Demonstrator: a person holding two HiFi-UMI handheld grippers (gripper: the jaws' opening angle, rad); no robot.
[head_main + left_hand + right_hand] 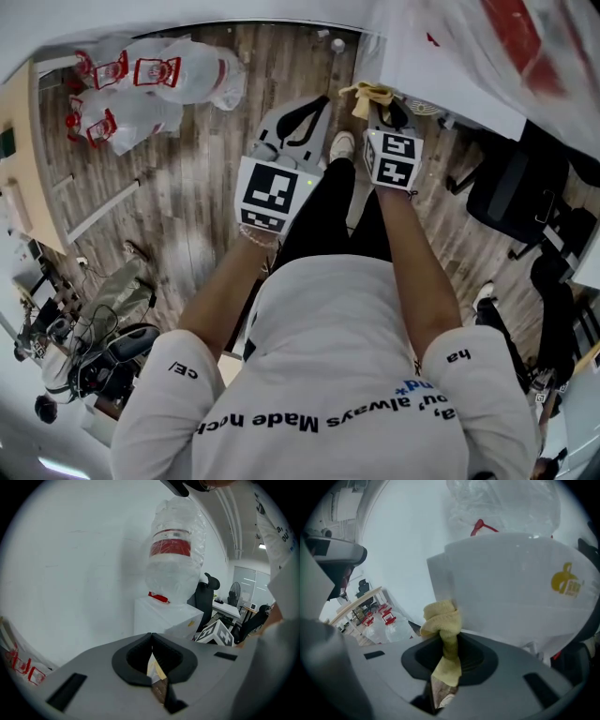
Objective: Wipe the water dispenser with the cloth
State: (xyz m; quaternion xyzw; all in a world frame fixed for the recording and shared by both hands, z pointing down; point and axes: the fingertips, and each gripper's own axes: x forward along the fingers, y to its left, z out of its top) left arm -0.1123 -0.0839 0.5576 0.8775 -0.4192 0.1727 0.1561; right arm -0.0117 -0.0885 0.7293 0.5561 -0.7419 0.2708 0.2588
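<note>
Right gripper (449, 641) is clenched on the yellow cloth (440, 618), wad sticking out front so it hits the water dispenser (515, 583) first (just beside its corner). Left gripper (151, 641) is closed on nothing, held aside

yellow cloth (440, 616), white water dispenser (511, 588) with yellow logo (566, 581), clear bottle (174, 573) banded red.
</note>
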